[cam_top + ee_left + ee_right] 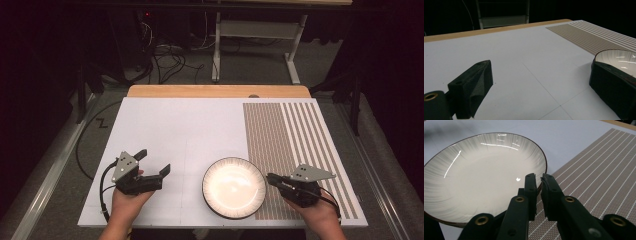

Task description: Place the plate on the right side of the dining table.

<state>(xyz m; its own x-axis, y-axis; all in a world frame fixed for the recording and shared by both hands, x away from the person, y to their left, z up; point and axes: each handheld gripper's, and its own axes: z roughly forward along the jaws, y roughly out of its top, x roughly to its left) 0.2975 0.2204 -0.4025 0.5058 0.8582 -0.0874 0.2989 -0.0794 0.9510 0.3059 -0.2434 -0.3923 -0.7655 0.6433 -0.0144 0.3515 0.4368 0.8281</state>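
Note:
A white plate (233, 187) with a dark rim and grey streaks sits near the front of the white board (175, 130), and its right edge overlaps a brown striped placemat (295, 140). My right gripper (270, 177) meets the plate's right rim. In the right gripper view the jaws of the right gripper (538, 185) stand a narrow slit apart with the plate (481, 175) rim running between them. My left gripper (154, 161) is open over bare board to the left of the plate. In the left gripper view the left gripper (541, 85) holds nothing, and the plate (621, 57) lies behind its right jaw.
The board lies on a wooden table whose far edge (215, 91) shows beyond it. The placemat (599, 170) covers the board's right side. Past the table are a dark floor with cables (165, 60) and a white table frame (260, 30).

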